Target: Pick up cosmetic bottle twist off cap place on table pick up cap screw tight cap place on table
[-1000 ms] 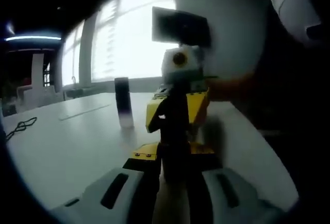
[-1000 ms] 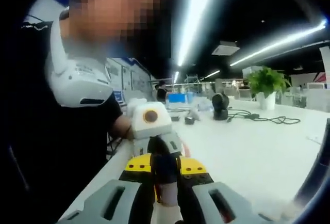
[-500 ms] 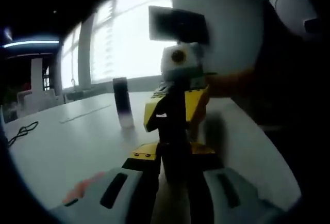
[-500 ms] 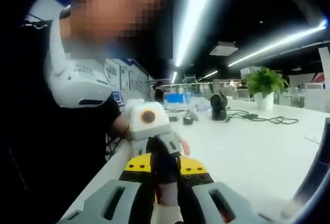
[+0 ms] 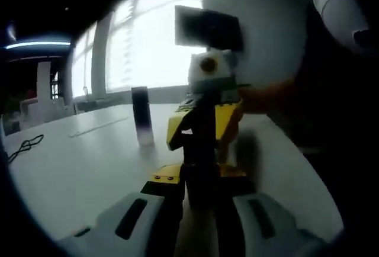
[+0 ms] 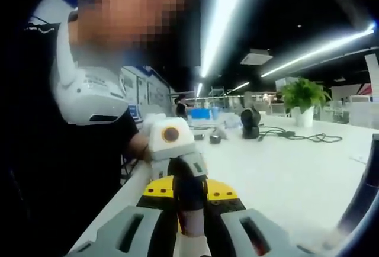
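Observation:
My left gripper [image 5: 198, 201] and right gripper [image 6: 190, 221] face each other above the white table's near edge, both shut on one cosmetic bottle. Its pale part [image 5: 193, 240] sits between my left jaws, and a dark part [image 5: 200, 165] runs on into the right gripper [image 5: 200, 150], whose yellow body is behind it. In the right gripper view a pale piece [image 6: 192, 239] lies between my own jaws, with the left gripper [image 6: 188, 181] closed just beyond. I cannot tell which end carries the cap.
A second bottle [image 5: 141, 116], dark above and pale below, stands upright on the table [image 5: 89, 162] further in. A cable [image 5: 23, 144] lies at the left. A person's torso [image 6: 89, 109] is close on the left. A potted plant [image 6: 305, 94], a black device [image 6: 253, 121] and cables [image 6: 302, 134] sit far off.
Both views wobble slightly. The two grippers stay shut on the bottle in the same place.

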Action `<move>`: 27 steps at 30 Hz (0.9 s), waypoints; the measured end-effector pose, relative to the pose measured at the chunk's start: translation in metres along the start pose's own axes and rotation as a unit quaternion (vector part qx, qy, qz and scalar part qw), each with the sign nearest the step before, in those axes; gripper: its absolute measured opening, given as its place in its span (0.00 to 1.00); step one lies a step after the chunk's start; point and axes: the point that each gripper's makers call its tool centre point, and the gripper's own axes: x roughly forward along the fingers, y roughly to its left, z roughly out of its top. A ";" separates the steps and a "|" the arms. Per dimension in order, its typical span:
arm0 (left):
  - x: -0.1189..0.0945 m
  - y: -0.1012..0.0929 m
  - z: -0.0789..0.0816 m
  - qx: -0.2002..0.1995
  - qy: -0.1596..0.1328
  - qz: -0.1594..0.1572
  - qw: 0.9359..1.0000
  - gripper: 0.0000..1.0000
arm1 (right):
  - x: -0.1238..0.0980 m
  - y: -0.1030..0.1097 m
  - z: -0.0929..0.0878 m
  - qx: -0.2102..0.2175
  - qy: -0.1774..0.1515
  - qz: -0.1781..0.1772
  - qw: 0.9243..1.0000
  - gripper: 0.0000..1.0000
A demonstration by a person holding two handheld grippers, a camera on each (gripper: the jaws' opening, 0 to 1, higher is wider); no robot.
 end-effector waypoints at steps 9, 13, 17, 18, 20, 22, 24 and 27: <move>0.000 -0.002 -0.001 0.009 0.004 -0.002 1.000 0.09 | -0.001 0.000 0.000 0.003 -0.003 -0.003 1.000 0.10; -0.001 -0.003 -0.002 0.004 0.010 -0.004 1.000 0.09 | 0.000 0.000 0.000 0.007 -0.005 -0.004 1.000 0.10; -0.001 -0.001 -0.002 0.007 0.011 -0.003 1.000 0.09 | 0.000 0.000 0.000 0.006 -0.006 -0.005 1.000 0.10; -0.001 -0.001 -0.002 0.005 0.011 -0.002 1.000 0.09 | 0.000 0.000 0.000 0.006 -0.006 -0.005 1.000 0.10; 0.000 -0.001 -0.001 0.011 -0.003 0.002 1.000 0.10 | -0.001 -0.001 0.000 0.008 -0.008 -0.008 1.000 0.11; 0.001 -0.002 -0.001 0.046 -0.005 0.009 0.999 0.10 | -0.002 -0.003 0.000 0.010 -0.009 -0.012 1.000 0.11; 0.002 -0.001 0.001 0.068 -0.007 0.014 0.998 0.10 | -0.002 -0.003 0.000 0.006 -0.008 -0.013 1.000 0.11; 0.001 0.002 0.002 0.085 -0.007 0.018 0.996 0.10 | -0.003 -0.004 0.000 0.002 -0.007 -0.015 1.000 0.12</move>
